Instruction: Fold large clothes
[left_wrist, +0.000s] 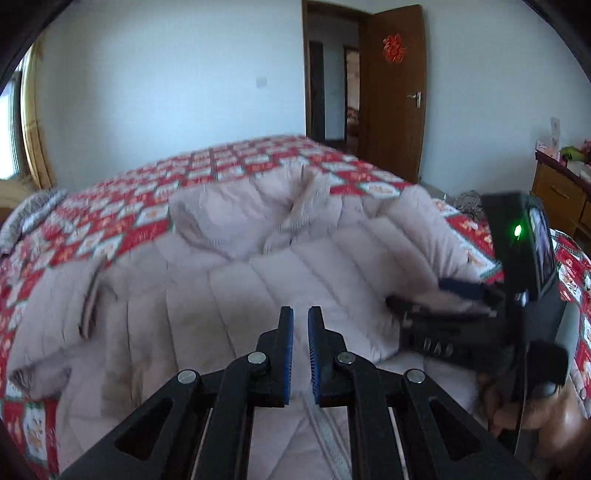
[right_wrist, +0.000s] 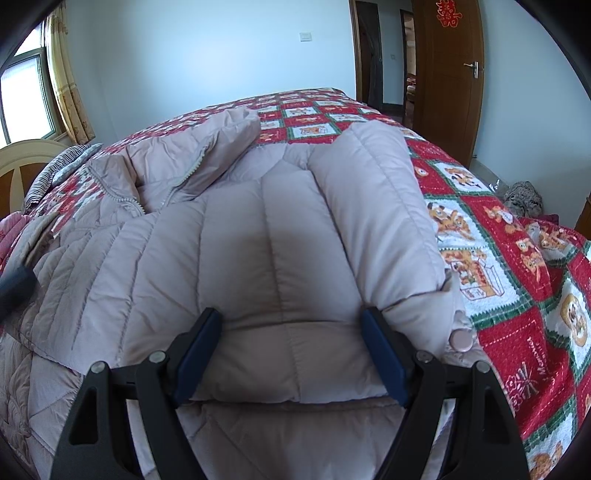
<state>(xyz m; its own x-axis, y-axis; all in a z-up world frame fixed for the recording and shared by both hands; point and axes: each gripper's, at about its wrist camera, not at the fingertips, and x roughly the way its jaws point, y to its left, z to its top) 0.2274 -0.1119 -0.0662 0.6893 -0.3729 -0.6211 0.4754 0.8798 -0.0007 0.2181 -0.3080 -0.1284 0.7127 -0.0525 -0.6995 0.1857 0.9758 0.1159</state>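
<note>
Jacket, pale and quilted, is spread on the red patterned bedspread; one sleeve is already laid over the body, the rest is left unfolded. Left gripper is nearly closed, empty. Right gripper is held wide apart over the hem. Door is seen at one o'clock.

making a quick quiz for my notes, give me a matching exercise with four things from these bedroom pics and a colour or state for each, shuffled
Things:
1. left claw
2. right claw
3. puffer jacket
4. door

Colour or state:
A. pale pinkish, quilted, lying on the bed
B. fingers spread wide, the folded jacket edge between them
C. brown wood, standing open
D. fingers nearly together, nothing between them

Pairs: 1-D, 2-B, 3-A, 4-C
</note>
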